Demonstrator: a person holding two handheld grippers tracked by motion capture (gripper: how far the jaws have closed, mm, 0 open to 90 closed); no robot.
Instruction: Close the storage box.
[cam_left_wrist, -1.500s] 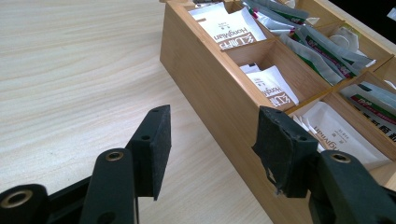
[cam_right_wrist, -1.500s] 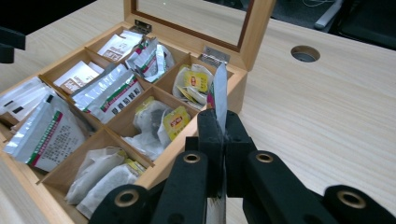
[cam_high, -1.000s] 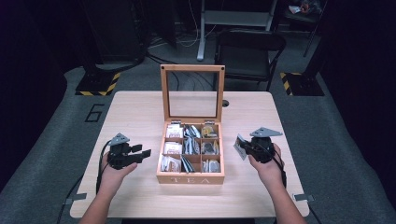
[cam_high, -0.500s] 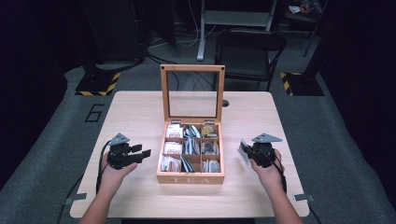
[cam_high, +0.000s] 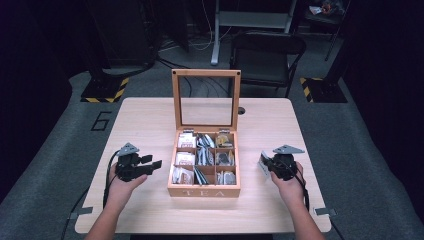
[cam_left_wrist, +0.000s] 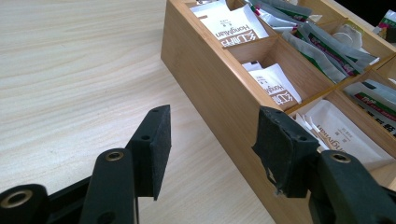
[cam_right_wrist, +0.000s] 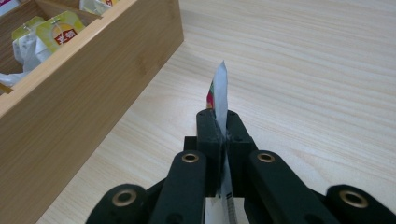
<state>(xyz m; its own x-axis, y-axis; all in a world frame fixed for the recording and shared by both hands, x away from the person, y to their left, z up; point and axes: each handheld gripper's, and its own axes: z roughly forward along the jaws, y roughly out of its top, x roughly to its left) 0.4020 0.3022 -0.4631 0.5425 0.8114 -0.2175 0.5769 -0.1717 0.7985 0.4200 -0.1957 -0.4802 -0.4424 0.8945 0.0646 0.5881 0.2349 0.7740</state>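
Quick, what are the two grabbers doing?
Left gripper: open, holding nothing.
Right gripper: shut on a tea bag packet.

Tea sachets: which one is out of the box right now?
The tea sachet pinched edge-on in the right gripper, beside the tea box. All the others sit in the box's compartments.
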